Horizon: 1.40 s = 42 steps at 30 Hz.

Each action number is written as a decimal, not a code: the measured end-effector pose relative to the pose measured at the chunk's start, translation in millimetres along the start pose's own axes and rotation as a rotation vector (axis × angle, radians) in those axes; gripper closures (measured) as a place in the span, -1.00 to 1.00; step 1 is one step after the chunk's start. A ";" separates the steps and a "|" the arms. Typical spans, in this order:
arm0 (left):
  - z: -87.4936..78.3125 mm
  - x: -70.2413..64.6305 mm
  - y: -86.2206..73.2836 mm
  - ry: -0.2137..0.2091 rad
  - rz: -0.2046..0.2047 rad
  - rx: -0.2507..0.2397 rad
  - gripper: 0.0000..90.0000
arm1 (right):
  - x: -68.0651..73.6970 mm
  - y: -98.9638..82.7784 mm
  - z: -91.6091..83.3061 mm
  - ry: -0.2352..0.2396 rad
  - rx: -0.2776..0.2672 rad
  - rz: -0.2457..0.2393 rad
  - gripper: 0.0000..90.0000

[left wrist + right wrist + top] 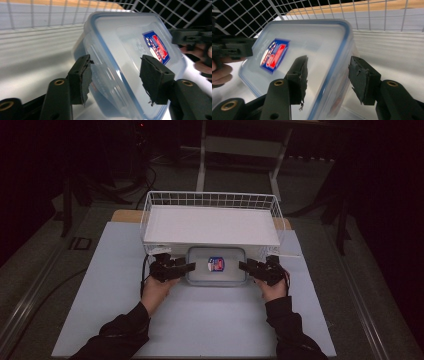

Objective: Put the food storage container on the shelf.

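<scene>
Low in the high view, two sleeved forearms reach up the white table (200, 320). The left tool (186, 268) and right tool (243, 265) each straddle an end of the clear lidded container (216, 265) at frame centre, jaws parted around its rim, seemingly not quite clamped. Just beyond stands the white wire basket (212, 200).

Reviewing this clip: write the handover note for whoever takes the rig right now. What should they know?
Left claw: open, jaws straddling the left end of the lidded plastic container.
Right claw: open, straddling its right end.
Container: on the white table, lid on, just in front of the wire basket.
Done: both claws positioned at the container's ends.
Left: close both, lift; the destination isn't stated, possibly the basket.
</scene>
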<state>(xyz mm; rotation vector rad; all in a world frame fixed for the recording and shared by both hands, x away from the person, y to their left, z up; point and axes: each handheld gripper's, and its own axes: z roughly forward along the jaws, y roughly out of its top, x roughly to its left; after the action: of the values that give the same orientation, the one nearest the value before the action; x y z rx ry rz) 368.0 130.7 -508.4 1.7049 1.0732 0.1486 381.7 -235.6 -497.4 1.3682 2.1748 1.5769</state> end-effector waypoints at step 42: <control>-60.7 -32.2 -34.0 -0.039 0.115 0.014 -1.00 | 68.7 -32.0 -2.3 0.105 0.112 -0.186 1.00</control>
<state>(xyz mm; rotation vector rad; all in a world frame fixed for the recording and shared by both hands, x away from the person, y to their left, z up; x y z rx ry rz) 295.1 151.6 -497.7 1.7761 0.9496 0.1809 321.7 -189.3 -496.0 1.0943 2.4052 1.5115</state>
